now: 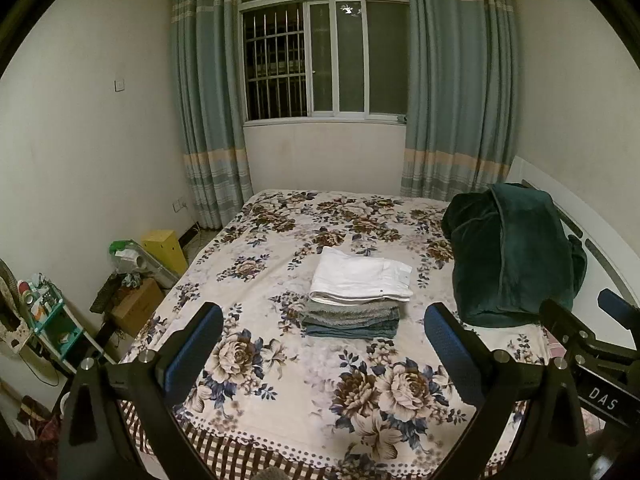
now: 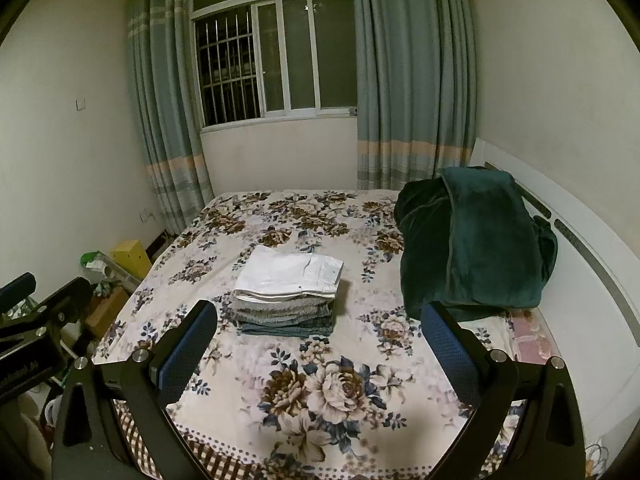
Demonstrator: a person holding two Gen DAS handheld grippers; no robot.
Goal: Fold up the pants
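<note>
While fingers (image 1: 452, 344) gape (empty), pants (image 1: 362, 276) stacked.

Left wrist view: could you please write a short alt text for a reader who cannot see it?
A stack of folded pants, white pair on top, lies on a bed with a floral cover. The open left hand-held gripper hangs above the near edge, holding nothing. A dark green blanket is heaped on the right, below a curtained window.

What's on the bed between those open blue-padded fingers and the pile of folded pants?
Only bare flowered bedspread lies between the left gripper and the stack of folded pants topped by a white pair; both wrist views show it.
</note>
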